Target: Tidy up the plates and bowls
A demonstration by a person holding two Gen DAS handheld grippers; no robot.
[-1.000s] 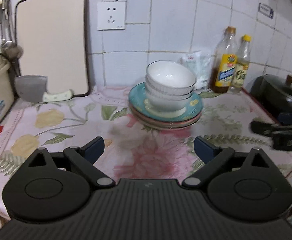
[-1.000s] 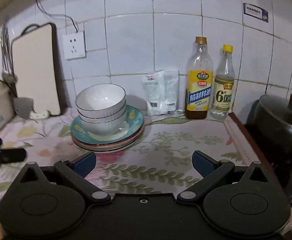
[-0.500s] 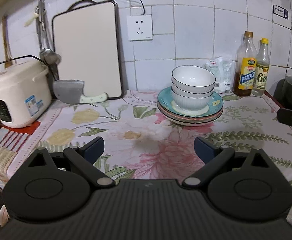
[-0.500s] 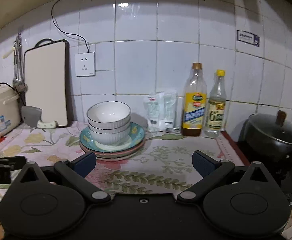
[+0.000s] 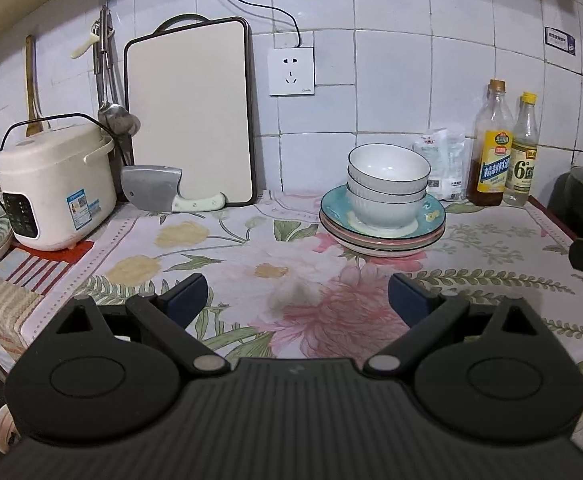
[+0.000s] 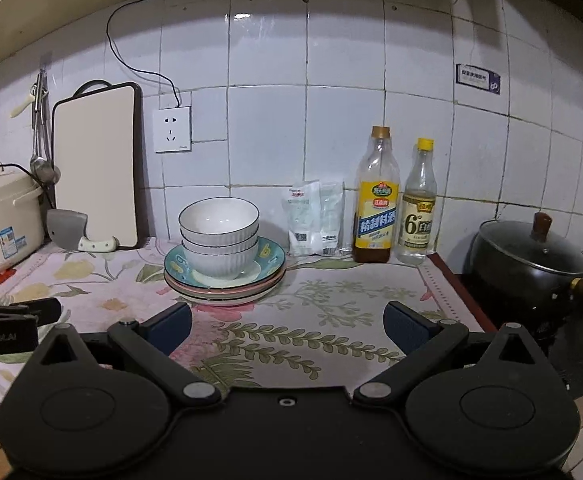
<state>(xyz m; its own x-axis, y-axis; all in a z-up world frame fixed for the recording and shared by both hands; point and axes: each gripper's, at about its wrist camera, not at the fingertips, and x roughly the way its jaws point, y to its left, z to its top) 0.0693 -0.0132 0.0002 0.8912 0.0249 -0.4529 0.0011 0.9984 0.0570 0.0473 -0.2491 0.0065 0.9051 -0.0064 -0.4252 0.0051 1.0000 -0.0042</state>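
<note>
A stack of white ribbed bowls (image 5: 387, 184) sits nested on a stack of plates (image 5: 383, 228), the top plate teal, on a floral cloth by the tiled wall. The bowls (image 6: 219, 240) and plates (image 6: 227, 280) also show in the right wrist view. My left gripper (image 5: 297, 300) is open and empty, well short of the stack. My right gripper (image 6: 287, 326) is open and empty, also back from the stack. Each gripper shows at the edge of the other's view.
A rice cooker (image 5: 55, 184), a cleaver (image 5: 163, 194) and a cutting board (image 5: 189, 112) stand at the left. Two bottles (image 6: 375, 200) and a white packet (image 6: 315, 220) stand against the wall at the right. A black lidded pot (image 6: 531, 264) sits on the stove.
Both grippers have pulled back and up from the stack, so the dishes look smaller and more of the counter shows. Both stay open and empty.
</note>
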